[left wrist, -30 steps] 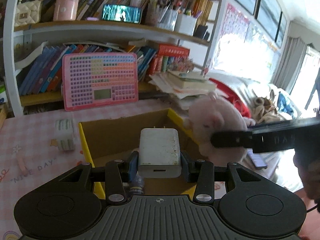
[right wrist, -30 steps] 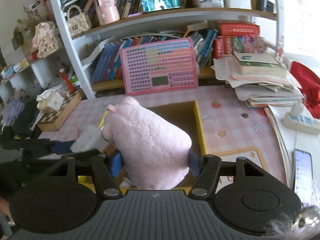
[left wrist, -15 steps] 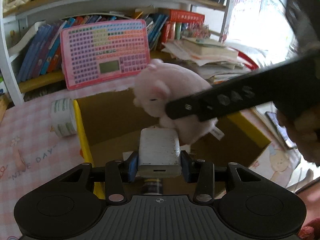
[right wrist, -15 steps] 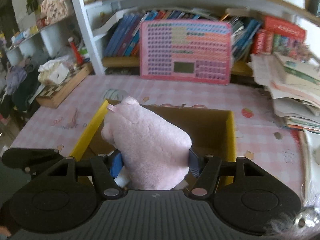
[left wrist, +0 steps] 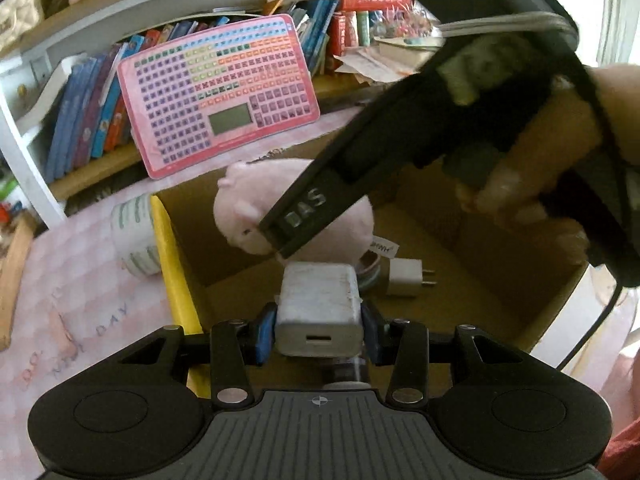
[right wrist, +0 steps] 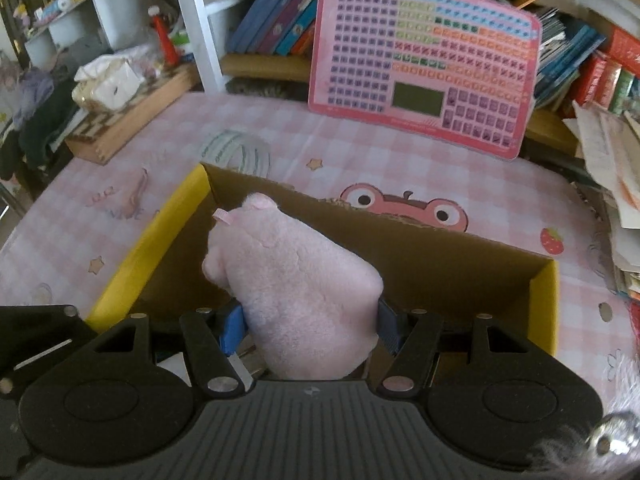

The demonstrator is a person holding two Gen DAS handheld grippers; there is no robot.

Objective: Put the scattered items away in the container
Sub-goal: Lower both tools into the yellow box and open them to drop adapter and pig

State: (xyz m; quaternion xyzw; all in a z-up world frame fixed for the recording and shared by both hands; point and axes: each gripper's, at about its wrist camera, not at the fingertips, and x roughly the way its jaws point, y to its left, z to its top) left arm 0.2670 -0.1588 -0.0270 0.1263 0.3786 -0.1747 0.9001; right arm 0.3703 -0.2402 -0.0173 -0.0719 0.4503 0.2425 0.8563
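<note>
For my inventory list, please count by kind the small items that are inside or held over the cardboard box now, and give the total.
Chargers: 2, one held in the left gripper, the held charger, and one lying on the box floor, the loose charger.
Plush toys: 1, the pink plush toy held in the right gripper.
Tape rolls: 1, the tape roll partly hidden in the box.
Total: 4

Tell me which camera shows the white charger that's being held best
The left wrist view: the white charger sits centred between the left gripper fingers, over the cardboard box. The right wrist view doesn't show it; the pink plush toy fills its middle.
</note>
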